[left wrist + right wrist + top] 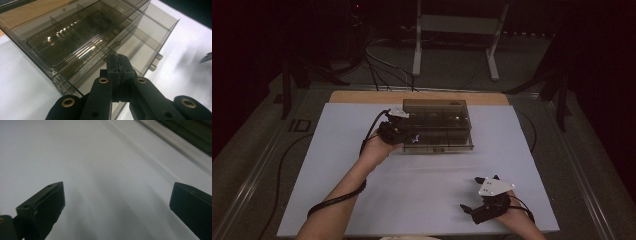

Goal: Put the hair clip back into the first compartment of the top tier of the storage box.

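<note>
We see our left claw pressed shut, its two toothed pads meeting with nothing visible between them. Straight ahead of its tips lies the smoked clear plastic drawer box, and the claw rests against or just at the near lower edge of that box; whether the pads actually pinch a thin lip there we cannot tell. In the left gripper view the box rises above and to the left of the claw, its inner dividers showing through the tinted walls, and a small handle tab juts out to the claw's right. From the high view the left claw sits at the box's left front corner.

Our right claw stands wide open over the bare white desk, holding nothing. In the high view it lies well apart from the box, which is far ahead and to its left.
</note>
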Action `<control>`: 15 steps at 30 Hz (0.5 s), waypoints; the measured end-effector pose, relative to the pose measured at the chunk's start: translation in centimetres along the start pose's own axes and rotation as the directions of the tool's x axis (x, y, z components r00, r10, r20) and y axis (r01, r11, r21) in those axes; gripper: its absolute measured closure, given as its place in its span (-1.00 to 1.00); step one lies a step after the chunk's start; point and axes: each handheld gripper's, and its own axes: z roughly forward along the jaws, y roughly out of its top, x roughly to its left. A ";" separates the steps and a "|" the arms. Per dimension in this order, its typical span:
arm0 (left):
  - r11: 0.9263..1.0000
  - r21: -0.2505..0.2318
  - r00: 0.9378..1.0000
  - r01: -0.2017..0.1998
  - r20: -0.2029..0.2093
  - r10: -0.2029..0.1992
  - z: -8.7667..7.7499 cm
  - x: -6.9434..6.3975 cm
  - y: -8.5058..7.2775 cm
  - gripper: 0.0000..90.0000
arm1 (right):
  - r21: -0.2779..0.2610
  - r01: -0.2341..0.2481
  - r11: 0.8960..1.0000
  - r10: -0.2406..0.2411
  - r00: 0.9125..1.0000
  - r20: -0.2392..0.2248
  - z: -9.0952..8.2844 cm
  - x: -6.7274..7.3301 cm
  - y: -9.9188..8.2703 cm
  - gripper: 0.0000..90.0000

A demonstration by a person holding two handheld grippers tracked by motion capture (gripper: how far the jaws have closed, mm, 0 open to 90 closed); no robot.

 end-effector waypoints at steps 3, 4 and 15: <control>1.000 0.009 1.000 -0.003 -0.002 0.003 0.2 0.0 0.0 1.00 | 0.000 0.000 1.000 0.000 1.000 -0.001 0.0 0.0 0.0 -0.99; 1.000 0.008 1.000 -0.001 -0.004 0.001 0.3 0.0 0.0 1.00 | 0.000 0.001 1.000 -0.001 1.000 -0.001 0.0 0.0 0.0 -0.99; 1.000 0.004 1.000 0.001 0.001 -0.001 0.5 -0.3 0.5 0.75 | 0.003 0.002 1.000 -0.002 1.000 0.004 0.0 -0.1 -0.1 -0.99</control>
